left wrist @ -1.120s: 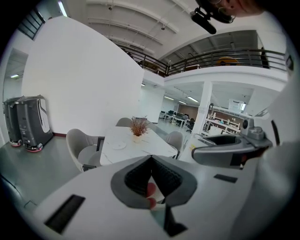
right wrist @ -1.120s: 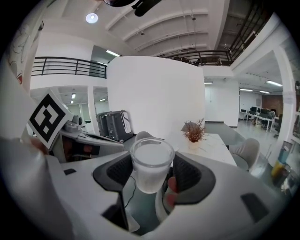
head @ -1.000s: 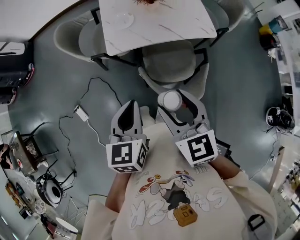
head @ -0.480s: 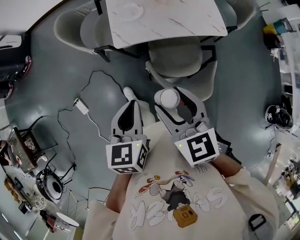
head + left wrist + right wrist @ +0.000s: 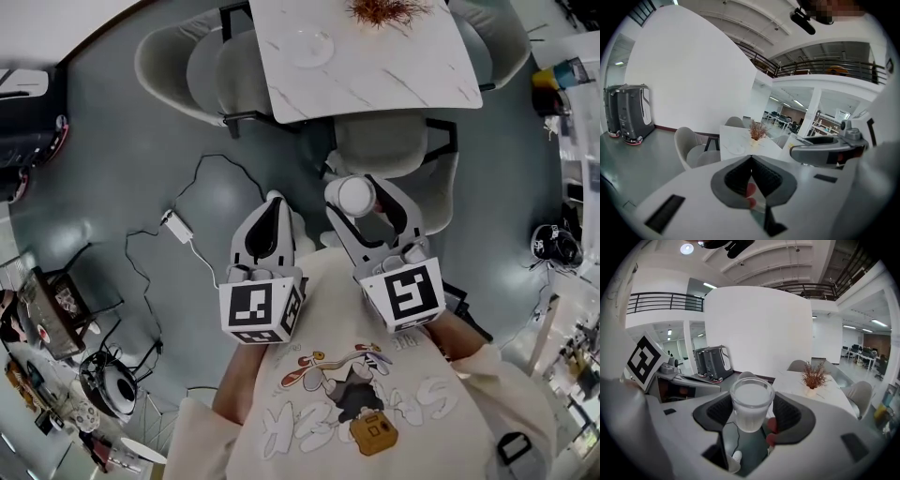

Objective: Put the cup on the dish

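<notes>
- Two padded jaws of the right gripper (image 5: 752, 412) stand clamped on the cup (image 5: 751, 401), one pressed to each side of its wall below the rim. The frosted tumbler rides upright with its mouth to the ceiling, a hold that looks chosen to keep it level while it is carried; whether it holds anything cannot be told
- Just to the left of that claw, at about the same height, the left gripper (image 5: 275, 200) has its jaws closed tip to tip with nothing between them. It appears idle and is kept alongside, out of the cup's way
- Right behind both claws come the marker cubes (image 5: 405, 295) and the person's cream sweatshirt (image 5: 347, 394), so the load is carried close to the chest rather than at full reach
- Directly ahead of the right claw and below it, a grey chair (image 5: 380, 145) is tucked against the near edge of the marble table (image 5: 394, 66). It lies between claw and tabletop, so the approach will probably have to pass over or around the chair's back
- Farther ahead and a little to the left, the clear dish (image 5: 309, 47) waits bare on the table, with a dried plant (image 5: 380, 9) beyond it to the right. The cup is well apart from the dish, which puts the task at the carrying stage with the placing not yet done
- Down to the left of the left claw, a cable (image 5: 202, 173) trails across the grey floor (image 5: 112, 169), something to step clear of
</notes>
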Motion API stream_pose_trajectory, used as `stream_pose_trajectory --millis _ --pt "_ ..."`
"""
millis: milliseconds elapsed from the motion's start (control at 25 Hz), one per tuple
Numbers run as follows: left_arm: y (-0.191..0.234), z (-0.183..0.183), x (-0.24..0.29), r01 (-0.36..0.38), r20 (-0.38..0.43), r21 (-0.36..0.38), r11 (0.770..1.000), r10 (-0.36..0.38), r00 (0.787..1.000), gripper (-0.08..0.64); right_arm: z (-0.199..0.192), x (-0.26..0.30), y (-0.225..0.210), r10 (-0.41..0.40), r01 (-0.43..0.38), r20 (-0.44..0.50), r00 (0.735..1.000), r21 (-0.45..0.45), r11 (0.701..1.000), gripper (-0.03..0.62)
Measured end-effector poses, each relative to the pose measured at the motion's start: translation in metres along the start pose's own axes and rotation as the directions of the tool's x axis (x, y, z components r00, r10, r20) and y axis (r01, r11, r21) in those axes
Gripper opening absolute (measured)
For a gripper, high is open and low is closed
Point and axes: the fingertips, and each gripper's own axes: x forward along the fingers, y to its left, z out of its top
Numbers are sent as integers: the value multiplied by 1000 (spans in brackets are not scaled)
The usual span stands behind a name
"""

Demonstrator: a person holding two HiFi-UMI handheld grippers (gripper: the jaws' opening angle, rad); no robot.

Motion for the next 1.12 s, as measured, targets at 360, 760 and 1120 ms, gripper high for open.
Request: stream_pose_trajectory --millis 360,760,1120 --pt "84 34 15 76 -5 5 997 -76 997 5 38 61 26 -97 97 1 995 -14 995 268" --pt "102 45 53 141 -57 3 990 -141 988 5 42 93 9 -159 160 -26 987 17 987 268" --pt "110 92 128 137 -66 39 990 -134 989 5 65 150 -44 -147 147 -2 989 15 989 268"
